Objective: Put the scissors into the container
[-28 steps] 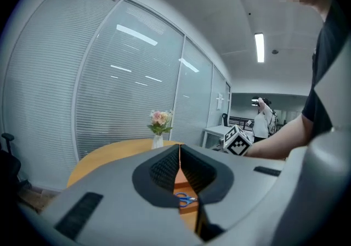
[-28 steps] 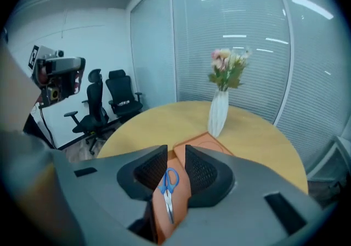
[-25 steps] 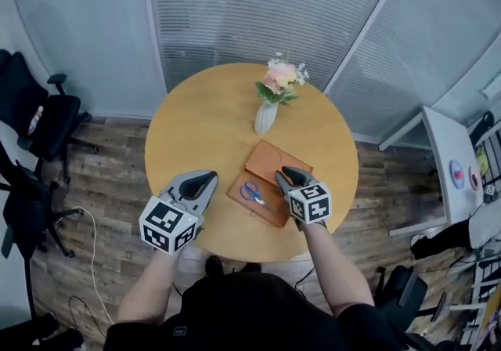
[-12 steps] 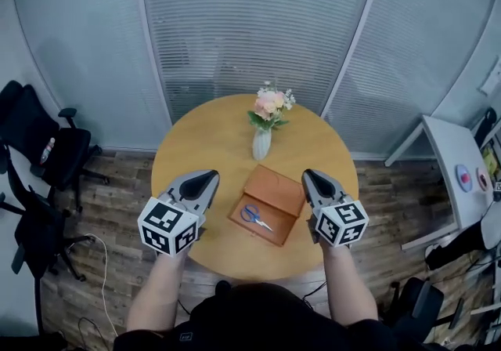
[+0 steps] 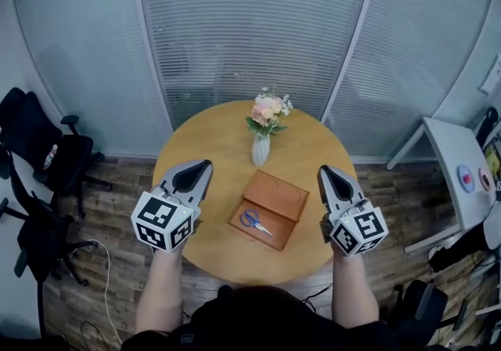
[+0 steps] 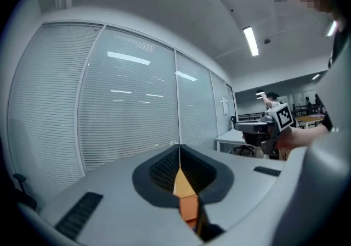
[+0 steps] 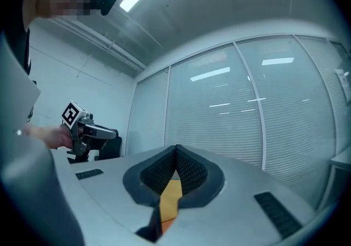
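Our left gripper (image 5: pixel 200 171) and right gripper (image 5: pixel 327 175) have drawn outward since a second ago. Both are closed on nothing and flank the orange container (image 5: pixel 283 189) by the near edge of the tabletop (image 5: pixel 211 136). The blue-handled scissors (image 5: pixel 254 220) lie inside it. We judge the placing finished, so only retreat remains.

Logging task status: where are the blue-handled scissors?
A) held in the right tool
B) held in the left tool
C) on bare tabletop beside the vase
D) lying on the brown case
D: the scissors lie on the near half of the brown case.
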Available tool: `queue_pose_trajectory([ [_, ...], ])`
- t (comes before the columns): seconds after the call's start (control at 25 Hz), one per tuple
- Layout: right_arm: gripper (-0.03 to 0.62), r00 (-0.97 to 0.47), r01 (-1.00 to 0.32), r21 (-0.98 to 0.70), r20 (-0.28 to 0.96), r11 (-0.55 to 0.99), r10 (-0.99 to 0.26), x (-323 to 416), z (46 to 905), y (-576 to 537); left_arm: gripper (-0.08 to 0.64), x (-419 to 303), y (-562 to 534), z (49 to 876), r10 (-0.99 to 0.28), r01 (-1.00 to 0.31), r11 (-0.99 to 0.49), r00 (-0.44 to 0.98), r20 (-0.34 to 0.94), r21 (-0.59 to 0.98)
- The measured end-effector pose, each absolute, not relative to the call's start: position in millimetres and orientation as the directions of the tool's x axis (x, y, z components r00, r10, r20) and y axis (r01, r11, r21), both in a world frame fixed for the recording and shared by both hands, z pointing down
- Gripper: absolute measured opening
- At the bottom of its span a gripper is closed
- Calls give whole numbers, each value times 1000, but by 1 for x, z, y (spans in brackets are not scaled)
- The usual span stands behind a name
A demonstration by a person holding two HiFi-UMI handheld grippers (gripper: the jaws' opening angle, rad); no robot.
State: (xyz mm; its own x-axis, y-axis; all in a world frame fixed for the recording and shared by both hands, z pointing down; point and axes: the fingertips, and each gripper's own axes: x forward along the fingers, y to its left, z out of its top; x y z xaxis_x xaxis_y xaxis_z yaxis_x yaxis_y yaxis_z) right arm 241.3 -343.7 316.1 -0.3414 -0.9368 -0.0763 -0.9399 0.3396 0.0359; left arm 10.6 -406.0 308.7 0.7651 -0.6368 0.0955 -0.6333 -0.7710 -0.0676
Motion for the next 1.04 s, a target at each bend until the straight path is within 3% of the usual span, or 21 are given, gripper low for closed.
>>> queue_pose_trajectory([
  [1.04, 34, -352, -936, 3, -71, 353, -933, 242, 328, -335, 15, 20, -393, 330, -628, -630, -777, 771, 105, -16],
])
